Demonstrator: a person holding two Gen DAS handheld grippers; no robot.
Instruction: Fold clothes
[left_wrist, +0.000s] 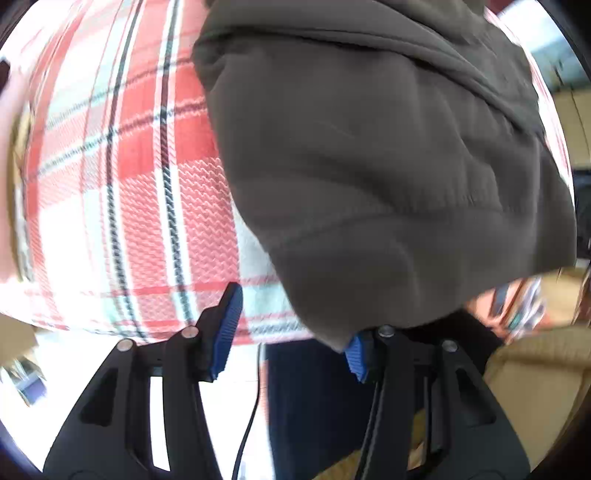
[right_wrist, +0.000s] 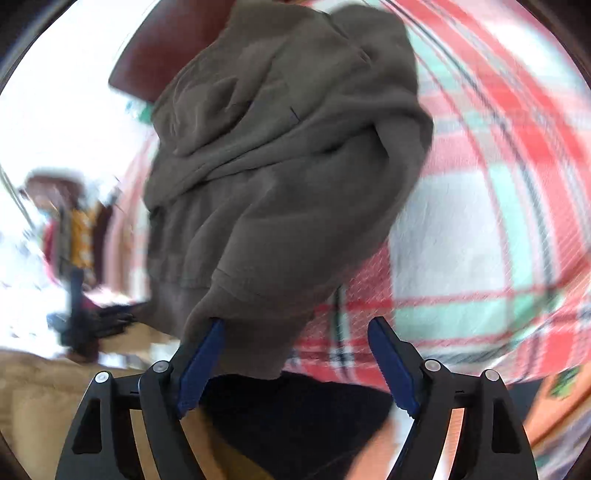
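- No brand, label or readable writing is seen in either view.
- 1 brown-grey sweatshirt (left_wrist: 388, 166) is counted; it is bunched in thick folds on 1 red, white and mint plaid cloth (left_wrist: 122, 206).
- In the left wrist view the sweatshirt is spread from 12 o'clock to 3 o'clock, with its hem drooping toward 6 o'clock.
- The left gripper (left_wrist: 291, 332) is seen with its jaws apart; 2 blue ribbed pads are counted.
- The left-side pad (left_wrist: 227, 328) is bare over the plaid cloth; the other pad (left_wrist: 356, 356) is partly covered by the sweatshirt's hem corner. Whether the fabric is touched there cannot be told, and nothing is clamped.
- In the right wrist view the same sweatshirt (right_wrist: 280, 177) is seen at centre, from 12 o'clock down to 6 o'clock, with the plaid cloth (right_wrist: 480, 229) at 3 o'clock.
- The right gripper (right_wrist: 295, 332) is held wide apart; the sweatshirt's lower edge hangs between its 2 blue pads, against the pad at 7 o'clock (right_wrist: 201, 363) and clear of the pad at 5 o'clock (right_wrist: 393, 365). Nothing is pinched.
- A dark garment (right_wrist: 295, 413) is seen below the jaws at 6 o'clock; both views are blurred.
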